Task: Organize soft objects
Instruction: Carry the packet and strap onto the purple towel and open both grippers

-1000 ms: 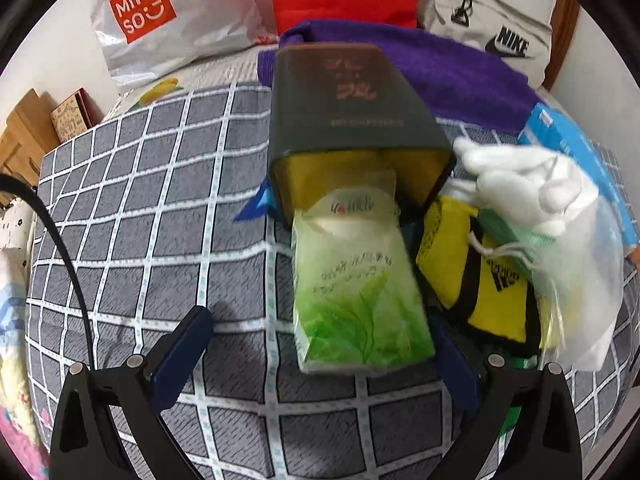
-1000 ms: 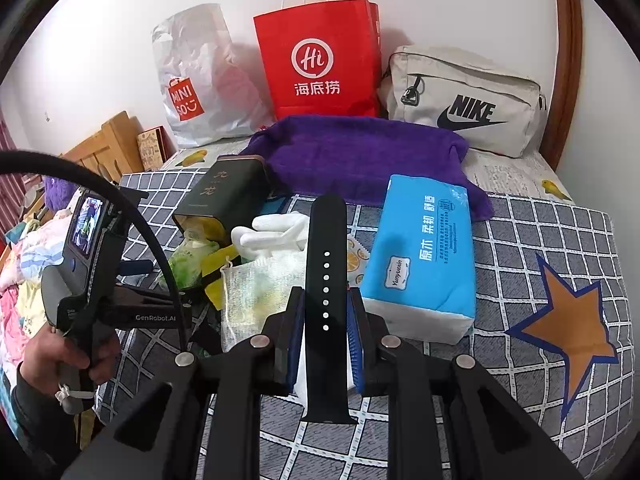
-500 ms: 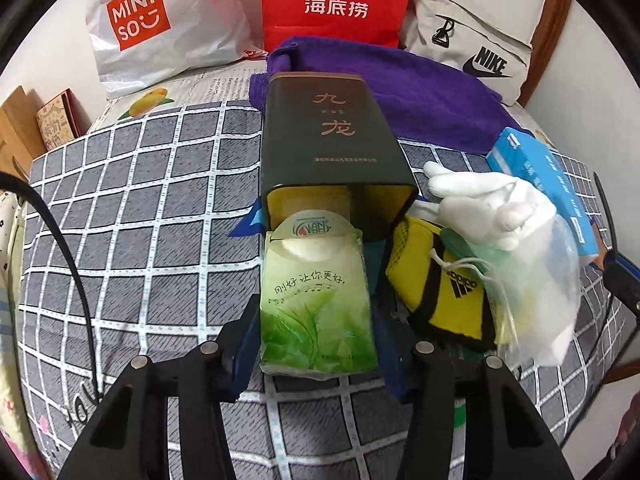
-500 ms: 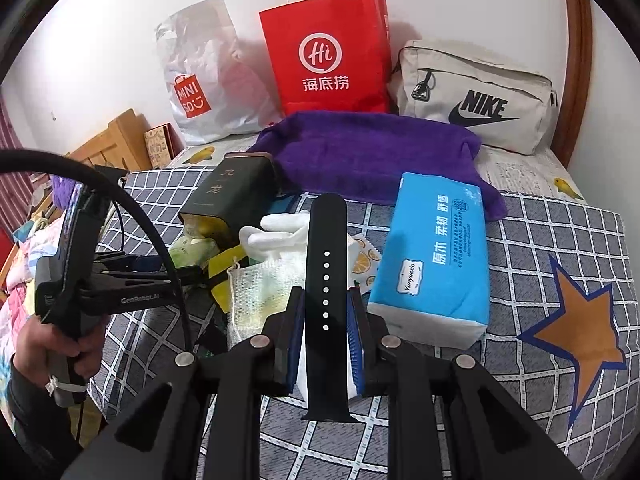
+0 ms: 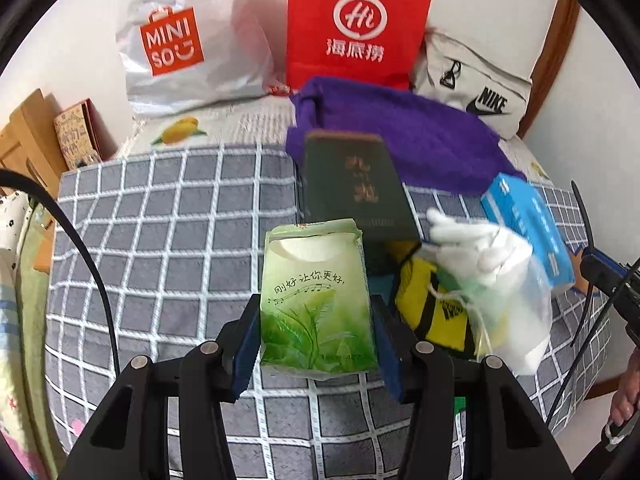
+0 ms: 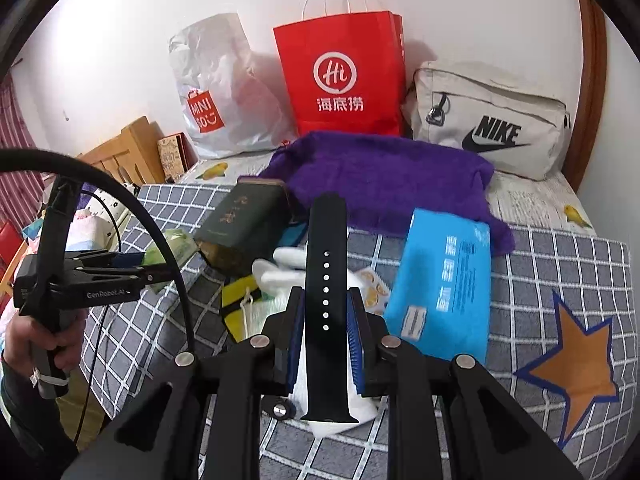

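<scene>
Against the wall behind the dark green tin [image 5: 356,188], running left to right, a silver bag [image 5: 188,36] is showing "MINISO", a red paper bag [image 5: 356,28] is showing "Hi" above Chinese characters, and a cream pouch [image 5: 476,92] is showing "NIKE". A purple towel [image 5: 404,128] is lying just behind the tin on the checked bed cover [image 5: 160,216].

The left gripper [image 5: 318,340] is holding its jaws clamped on a green tissue pack [image 5: 316,300] printed with leaves and a line of Chinese script; the pack is hanging in front of the tin's open end, clear of the cover. Right of the tin, a yellow and black cloth [image 5: 436,308] is lying beside a mesh pouch [image 5: 508,312] with a white glove [image 5: 472,240] on top, and a blue tissue pack [image 5: 532,228] is sitting further right.

The right gripper [image 6: 325,340] is keeping its jaws closed on a black watch strap [image 6: 325,280], right of the tin. The left tool's side is reading "GenRobot.AI".
</scene>
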{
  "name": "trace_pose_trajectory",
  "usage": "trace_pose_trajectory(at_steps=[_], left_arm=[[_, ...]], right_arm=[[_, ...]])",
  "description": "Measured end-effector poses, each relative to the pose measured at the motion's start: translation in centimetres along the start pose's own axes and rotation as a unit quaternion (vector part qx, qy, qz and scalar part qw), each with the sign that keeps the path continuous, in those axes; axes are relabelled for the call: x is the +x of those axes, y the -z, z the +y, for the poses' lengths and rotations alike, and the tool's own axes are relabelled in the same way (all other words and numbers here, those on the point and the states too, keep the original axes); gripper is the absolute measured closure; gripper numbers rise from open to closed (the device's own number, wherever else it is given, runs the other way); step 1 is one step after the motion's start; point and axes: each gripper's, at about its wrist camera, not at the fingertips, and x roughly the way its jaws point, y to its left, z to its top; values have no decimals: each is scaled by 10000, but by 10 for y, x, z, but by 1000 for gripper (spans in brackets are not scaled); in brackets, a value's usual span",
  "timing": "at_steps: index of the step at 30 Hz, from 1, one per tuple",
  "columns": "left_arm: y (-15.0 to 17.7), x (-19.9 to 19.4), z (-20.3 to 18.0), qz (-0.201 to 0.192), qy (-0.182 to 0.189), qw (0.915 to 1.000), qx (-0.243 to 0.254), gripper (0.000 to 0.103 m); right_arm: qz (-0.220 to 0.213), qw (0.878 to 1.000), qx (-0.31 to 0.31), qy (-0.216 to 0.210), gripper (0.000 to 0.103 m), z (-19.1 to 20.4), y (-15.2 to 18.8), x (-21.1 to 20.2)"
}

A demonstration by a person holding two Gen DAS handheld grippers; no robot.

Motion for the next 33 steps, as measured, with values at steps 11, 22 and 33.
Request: trace_pose_trajectory(at_steps=[11,22,33], left_arm=[[-60,-8,-6,-330,129,9992,187,54],[-126,22,-13,-445,129,9986,253,54],[-167,60,-7,-312,210,9991,216,54]], right_arm=[[-21,9998,60,181,83,-28,-43,14],[149,9984,441,320,83,-77,-97,53],[554,9939,795,519,83,-131,-146,117]])
